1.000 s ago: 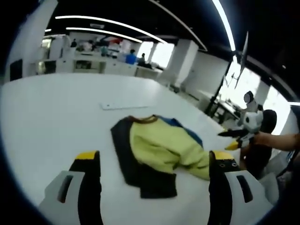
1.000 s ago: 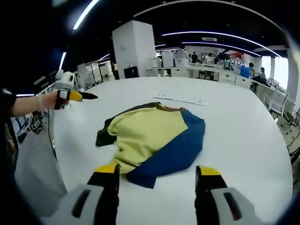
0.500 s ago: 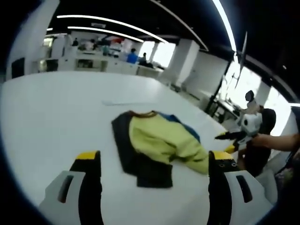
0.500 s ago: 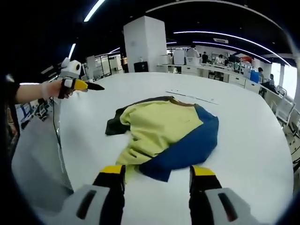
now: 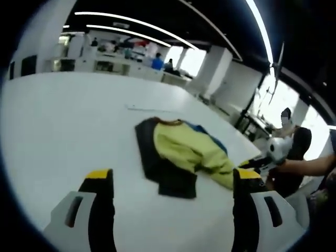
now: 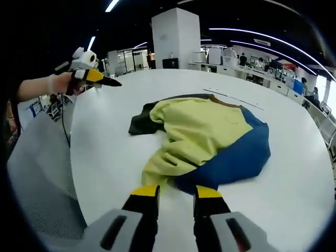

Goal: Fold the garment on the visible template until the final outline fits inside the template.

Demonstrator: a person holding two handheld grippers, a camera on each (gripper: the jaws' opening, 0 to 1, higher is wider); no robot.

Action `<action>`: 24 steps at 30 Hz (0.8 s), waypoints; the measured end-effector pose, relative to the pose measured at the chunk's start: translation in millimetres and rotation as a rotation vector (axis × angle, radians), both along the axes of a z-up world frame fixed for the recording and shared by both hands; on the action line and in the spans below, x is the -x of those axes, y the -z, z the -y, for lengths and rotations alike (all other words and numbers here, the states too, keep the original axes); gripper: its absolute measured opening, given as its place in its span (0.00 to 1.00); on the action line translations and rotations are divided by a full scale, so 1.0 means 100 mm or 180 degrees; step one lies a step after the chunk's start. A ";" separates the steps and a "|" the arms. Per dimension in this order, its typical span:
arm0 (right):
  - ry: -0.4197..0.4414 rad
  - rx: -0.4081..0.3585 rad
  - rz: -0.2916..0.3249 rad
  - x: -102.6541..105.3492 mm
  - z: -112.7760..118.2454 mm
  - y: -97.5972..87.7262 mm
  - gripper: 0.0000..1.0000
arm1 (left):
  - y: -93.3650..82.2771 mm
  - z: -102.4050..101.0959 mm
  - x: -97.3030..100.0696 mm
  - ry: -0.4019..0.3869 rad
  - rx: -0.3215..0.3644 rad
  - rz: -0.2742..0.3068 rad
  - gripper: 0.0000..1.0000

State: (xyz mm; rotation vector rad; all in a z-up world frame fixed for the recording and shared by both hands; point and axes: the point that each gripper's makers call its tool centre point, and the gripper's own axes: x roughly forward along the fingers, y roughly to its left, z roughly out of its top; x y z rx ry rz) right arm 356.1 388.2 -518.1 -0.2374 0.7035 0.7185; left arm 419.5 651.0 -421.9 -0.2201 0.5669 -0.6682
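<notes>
A crumpled garment, yellow-green in the middle with a blue side and a dark sleeve, lies on the white table. Its near hem sits just ahead of my right gripper, whose jaws are open but narrowed, with nothing between them. In the left gripper view the garment lies ahead, dark sleeve toward me. My left gripper hangs wide open above bare table, short of the cloth. Each gripper also appears in the other's view, held by a hand: the left gripper and the right gripper.
A thin pale strip lies on the table beyond the garment's collar, and the same strip appears in the left gripper view. The table edge curves near on the left. Desks, people and a white pillar stand far behind.
My right gripper has come closer to the garment's near hem and its jaws have narrowed. The left gripper has stayed wide open, its view shifting a little.
</notes>
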 end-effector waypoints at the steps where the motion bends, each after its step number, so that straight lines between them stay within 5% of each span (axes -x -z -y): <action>1: 0.0003 0.0022 0.0007 -0.01 0.00 0.02 0.20 | 0.00 0.00 0.00 -0.0005 0.0005 -0.0003 0.90; 15: -0.0007 0.0018 0.0073 -0.11 -0.08 0.09 0.13 | -0.01 0.03 0.00 -0.0055 0.0083 -0.0020 0.89; 24: 0.0093 -0.0035 0.0046 -0.14 -0.08 0.11 0.00 | 0.00 0.00 0.02 -0.0071 0.0085 -0.0043 0.89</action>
